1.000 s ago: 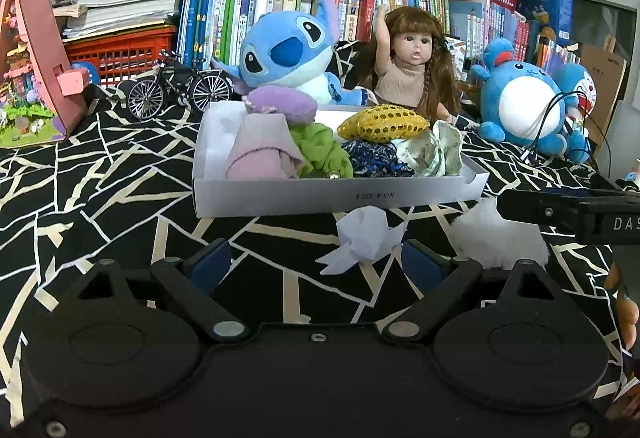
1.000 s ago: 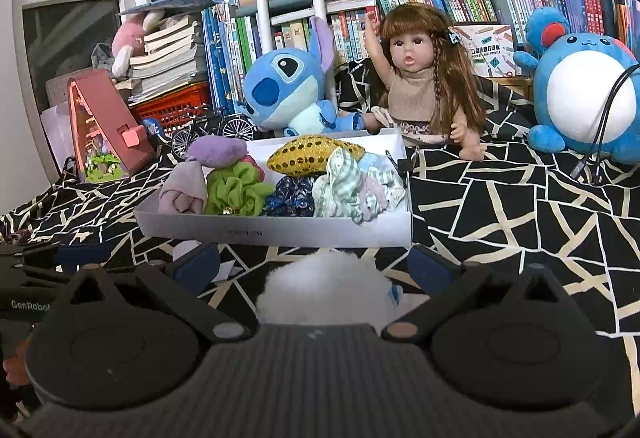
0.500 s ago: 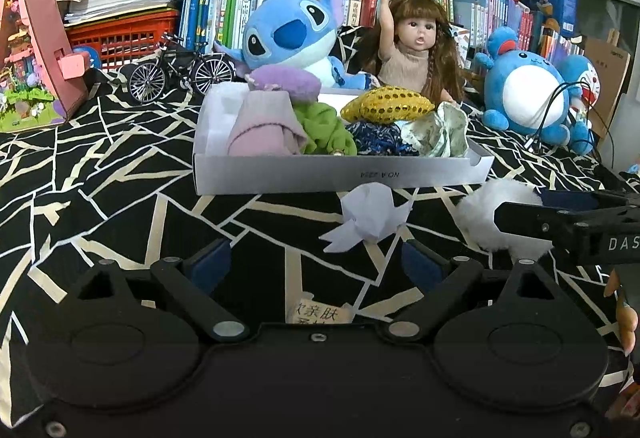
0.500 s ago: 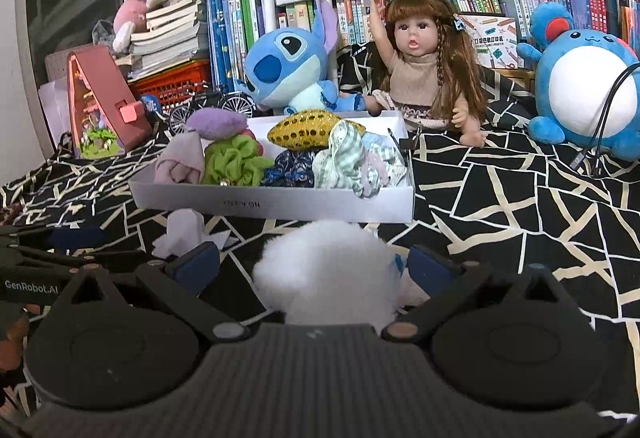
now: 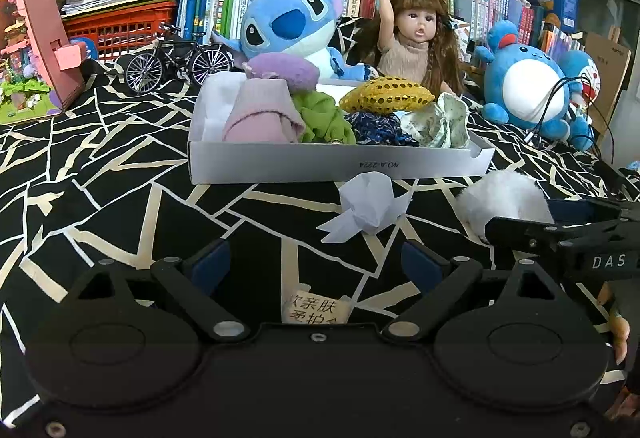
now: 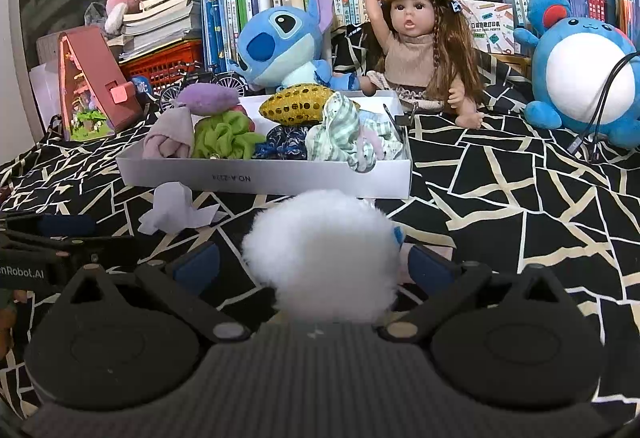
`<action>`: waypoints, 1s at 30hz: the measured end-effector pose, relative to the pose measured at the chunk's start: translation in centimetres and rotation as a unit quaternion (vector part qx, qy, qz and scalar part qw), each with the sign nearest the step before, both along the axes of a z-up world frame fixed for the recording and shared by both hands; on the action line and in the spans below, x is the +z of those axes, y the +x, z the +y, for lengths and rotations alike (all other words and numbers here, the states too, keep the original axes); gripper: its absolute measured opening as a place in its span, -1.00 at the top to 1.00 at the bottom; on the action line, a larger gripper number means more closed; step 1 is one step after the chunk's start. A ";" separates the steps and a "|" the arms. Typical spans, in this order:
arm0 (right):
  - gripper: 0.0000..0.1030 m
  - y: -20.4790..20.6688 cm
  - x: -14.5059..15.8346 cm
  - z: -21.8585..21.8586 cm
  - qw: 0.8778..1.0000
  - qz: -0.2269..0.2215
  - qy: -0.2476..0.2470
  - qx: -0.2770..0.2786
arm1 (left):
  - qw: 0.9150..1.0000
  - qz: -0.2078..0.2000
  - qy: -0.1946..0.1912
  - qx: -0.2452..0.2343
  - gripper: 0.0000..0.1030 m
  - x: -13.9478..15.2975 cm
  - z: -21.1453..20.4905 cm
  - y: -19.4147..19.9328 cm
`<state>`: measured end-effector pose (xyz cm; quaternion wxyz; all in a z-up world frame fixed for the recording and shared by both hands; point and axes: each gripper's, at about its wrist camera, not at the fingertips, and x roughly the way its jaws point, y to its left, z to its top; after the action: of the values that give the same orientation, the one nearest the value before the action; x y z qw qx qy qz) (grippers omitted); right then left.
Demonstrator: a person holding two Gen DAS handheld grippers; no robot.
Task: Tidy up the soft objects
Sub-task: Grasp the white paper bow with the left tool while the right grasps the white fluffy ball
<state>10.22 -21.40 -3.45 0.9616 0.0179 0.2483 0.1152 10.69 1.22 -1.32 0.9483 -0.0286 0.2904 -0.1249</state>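
Observation:
A white box point(image 5: 336, 165) point(image 6: 272, 180) on the black patterned cloth holds several soft items: a pink cloth point(image 5: 260, 114), a purple pouf point(image 5: 284, 70), a green scrunchie point(image 5: 324, 116), a gold sequined piece point(image 5: 386, 94) and a checked scrunchie point(image 6: 340, 134). A crumpled white tissue point(image 5: 370, 206) point(image 6: 176, 206) lies in front of the box. My left gripper point(image 5: 316, 262) is open and empty, just short of the tissue. My right gripper point(image 6: 316, 266) is open around a fluffy white ball point(image 6: 320, 258) point(image 5: 504, 198); the pads stand apart from it.
A Stitch plush point(image 5: 288, 26), a doll point(image 5: 412, 46) and a blue round plush point(image 5: 528, 86) sit behind the box. A model bicycle point(image 5: 176, 58) and a pink toy house point(image 5: 28, 42) stand at left. A small printed packet point(image 5: 316, 308) lies under the left gripper. Bookshelves line the back.
Both grippers have drawn back and lifted slightly. The white ball sits deeper between the right gripper's fingers. The printed packet has come into view under the left gripper.

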 end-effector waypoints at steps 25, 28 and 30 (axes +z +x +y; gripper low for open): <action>-1.00 -0.1 -0.2 0.9 1.000 0.001 -0.024 0.014 | 0.998 0.043 -0.047 -0.029 0.03 0.5 -3.0 5.0; -1.00 0.0 -0.3 0.9 1.000 0.003 -0.024 0.014 | 0.997 0.045 -0.048 -0.034 0.24 0.5 -3.1 5.1; -1.00 0.0 -0.3 0.9 1.000 0.003 -0.023 0.014 | 0.997 0.044 -0.046 -0.037 0.37 0.6 -3.2 5.0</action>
<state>10.17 -20.53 -3.71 0.9593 -0.0071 0.2540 0.1229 15.68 -1.98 -0.76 0.9271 -0.0669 0.3262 -0.1720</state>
